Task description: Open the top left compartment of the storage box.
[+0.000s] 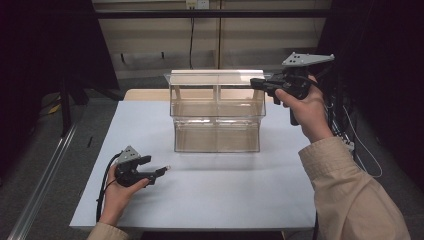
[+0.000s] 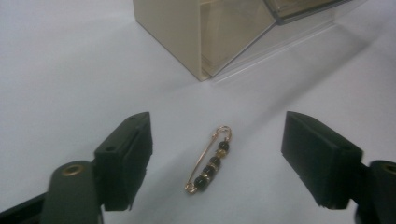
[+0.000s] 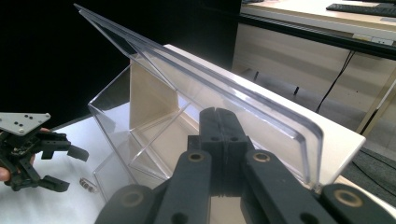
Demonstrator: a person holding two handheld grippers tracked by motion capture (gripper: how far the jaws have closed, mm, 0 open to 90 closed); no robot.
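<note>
A gold safety pin with dark beads lies flat on the white table, left of and in front of a clear acrylic box. My left gripper is low over the table and open, one jaw on each side of the pin, neither pad touching it. In the high view the left gripper sits at the front left. My right gripper is shut, its tips against the raised clear lid at the box's upper right corner. Nothing shows between its jaws.
The box has two tiers and a central divider, and its compartments look bare. A wooden table edge and shelving stand behind it. Dark floor and a metal rail lie to the left.
</note>
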